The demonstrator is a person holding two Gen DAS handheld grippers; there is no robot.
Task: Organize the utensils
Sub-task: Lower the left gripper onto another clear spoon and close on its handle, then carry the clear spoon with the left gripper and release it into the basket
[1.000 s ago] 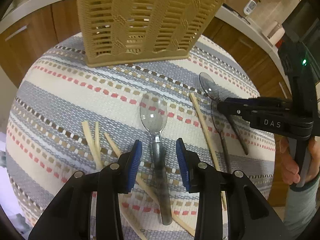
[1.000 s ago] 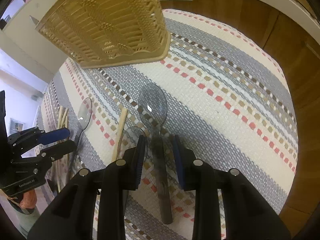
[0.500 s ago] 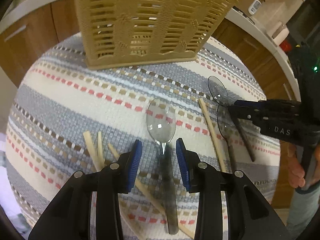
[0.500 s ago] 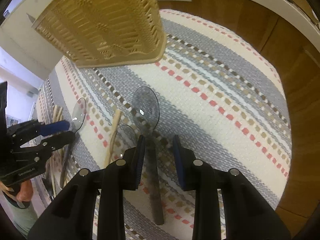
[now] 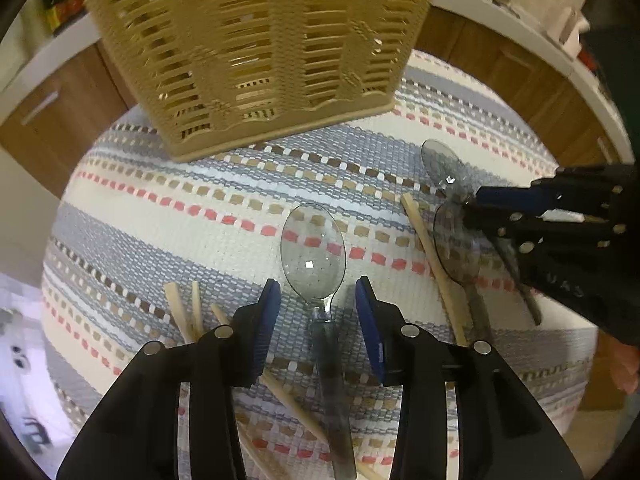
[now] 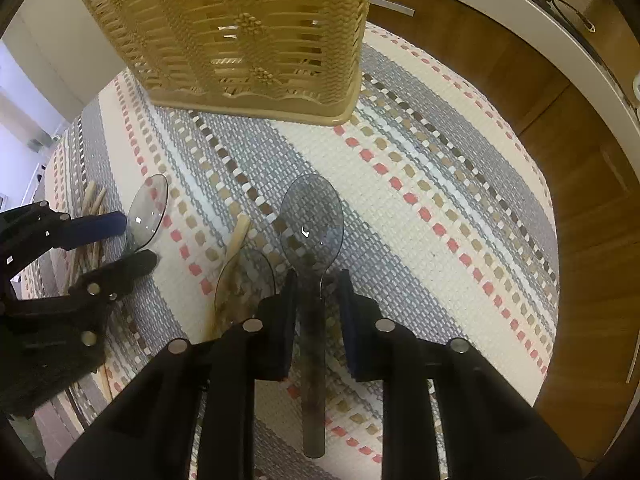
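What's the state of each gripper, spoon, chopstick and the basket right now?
left gripper: open, straddling a spoon's neck
right gripper: open, straddling another spoon's neck
clear spoon: flat on cloth, ungripped
smoky spoon: flat, ungripped
third spoon: flat, partly hidden
chopsticks: loose on cloth
basket: upright, contents unclear

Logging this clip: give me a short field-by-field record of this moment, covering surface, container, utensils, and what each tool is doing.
surface: striped woven cloth
container: tan slotted basket, standing at the far side of the cloth
utensils: three clear plastic spoons and several wooden sticks lying loose on the cloth
left tool: open, straddling the neck of one clear spoon
right tool: open, fingers either side of a grey-tinted spoon, not yet clamped
third spoon: lies beside the right tool, next to a stick
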